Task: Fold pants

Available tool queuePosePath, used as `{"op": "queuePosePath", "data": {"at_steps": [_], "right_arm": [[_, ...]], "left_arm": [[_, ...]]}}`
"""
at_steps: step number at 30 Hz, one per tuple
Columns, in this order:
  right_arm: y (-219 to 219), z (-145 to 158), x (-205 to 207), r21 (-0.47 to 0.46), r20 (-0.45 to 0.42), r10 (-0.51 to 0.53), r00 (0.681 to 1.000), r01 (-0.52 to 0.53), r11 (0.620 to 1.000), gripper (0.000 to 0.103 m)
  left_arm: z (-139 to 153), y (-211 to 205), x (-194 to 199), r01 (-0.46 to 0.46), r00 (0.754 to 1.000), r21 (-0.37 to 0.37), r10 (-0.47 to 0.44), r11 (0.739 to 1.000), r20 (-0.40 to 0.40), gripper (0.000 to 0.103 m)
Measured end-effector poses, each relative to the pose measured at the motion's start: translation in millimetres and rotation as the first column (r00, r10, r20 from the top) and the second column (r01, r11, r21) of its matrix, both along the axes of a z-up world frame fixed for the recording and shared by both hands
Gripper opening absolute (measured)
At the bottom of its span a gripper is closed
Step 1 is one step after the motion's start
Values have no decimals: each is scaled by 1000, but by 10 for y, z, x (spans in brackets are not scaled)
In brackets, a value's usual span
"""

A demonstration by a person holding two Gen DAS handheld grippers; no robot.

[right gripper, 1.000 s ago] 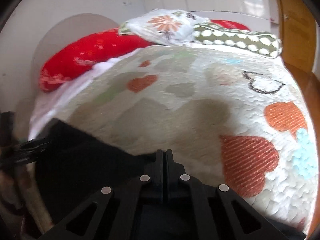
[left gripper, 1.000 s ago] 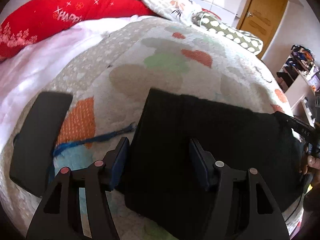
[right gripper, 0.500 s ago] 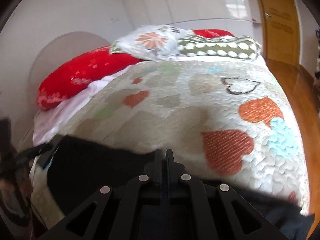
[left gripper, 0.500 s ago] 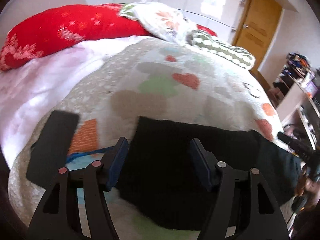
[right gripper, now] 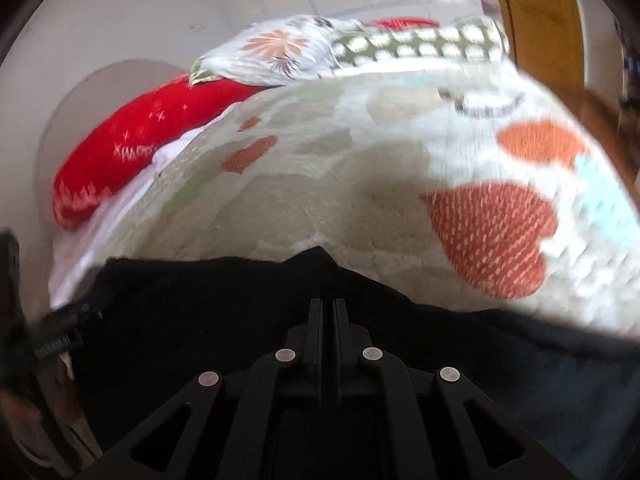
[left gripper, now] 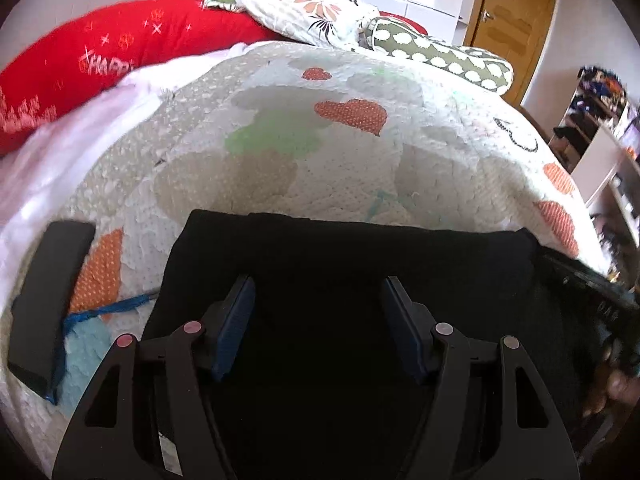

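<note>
The black pants (left gripper: 340,264) lie folded across the near part of a heart-patterned quilt (left gripper: 320,152). My left gripper (left gripper: 318,284) hovers over their left half, open, its blue pads (left gripper: 236,320) wide apart and pressing on nothing. At the right edge of the left wrist view, my right gripper (left gripper: 592,292) sits at the pants' right end with a hand behind it. In the right wrist view the right gripper (right gripper: 324,304) is shut, and the pants' (right gripper: 200,304) far edge rises to a small peak just ahead of its tips, as if pinched. There the left gripper (right gripper: 56,344) shows blurred at the left edge.
A flat black object (left gripper: 48,300) and a blue cord (left gripper: 104,310) lie on the quilt left of the pants. A red pillow (left gripper: 100,60), a floral pillow (left gripper: 304,4) and a green spotted pillow (left gripper: 440,56) line the far end. A wooden door (left gripper: 516,20) and cluttered shelves (left gripper: 600,120) stand right.
My left gripper has shifted over the pants, which now fill more of the space beneath its fingers. In the right wrist view the pants' edge has risen into a peak at the shut tips.
</note>
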State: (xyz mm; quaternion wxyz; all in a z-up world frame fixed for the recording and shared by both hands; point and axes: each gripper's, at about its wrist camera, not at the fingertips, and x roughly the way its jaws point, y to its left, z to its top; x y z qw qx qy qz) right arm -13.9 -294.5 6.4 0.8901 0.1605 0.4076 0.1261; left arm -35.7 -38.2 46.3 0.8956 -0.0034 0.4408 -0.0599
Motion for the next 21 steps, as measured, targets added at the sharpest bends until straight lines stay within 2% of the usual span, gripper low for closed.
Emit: {"op": "queuePosePath", "data": {"at_steps": [2, 5, 10, 12, 14, 16, 21], "right_arm": [[-14, 46, -28, 5, 8, 2, 1000, -2, 1000, 3], [34, 154, -138, -48, 22, 11, 1000, -10, 999, 4], [101, 380, -443, -105, 64, 47, 997, -40, 994, 6], [117, 429, -541, -100, 70, 57, 996, -50, 994, 10], [135, 451, -627, -100, 74, 48, 996, -40, 994, 25], [154, 444, -712, -97, 73, 40, 997, -33, 995, 34], [212, 407, -855, -84, 59, 35, 998, -30, 996, 34]], "left_arm": [[22, 30, -33, -2, 1000, -16, 2, 1000, -1, 65], [89, 83, -99, -9, 1000, -42, 8, 999, -7, 65], [219, 97, -250, -7, 1000, -33, 8, 999, 23, 65], [253, 103, -293, -6, 1000, -38, 7, 999, 28, 65], [278, 112, -344, -4, 999, -50, 6, 999, 32, 65], [296, 109, -406, 2, 999, -55, 0, 998, 35, 65], [347, 95, -512, 15, 999, -63, -12, 998, 46, 65]]}}
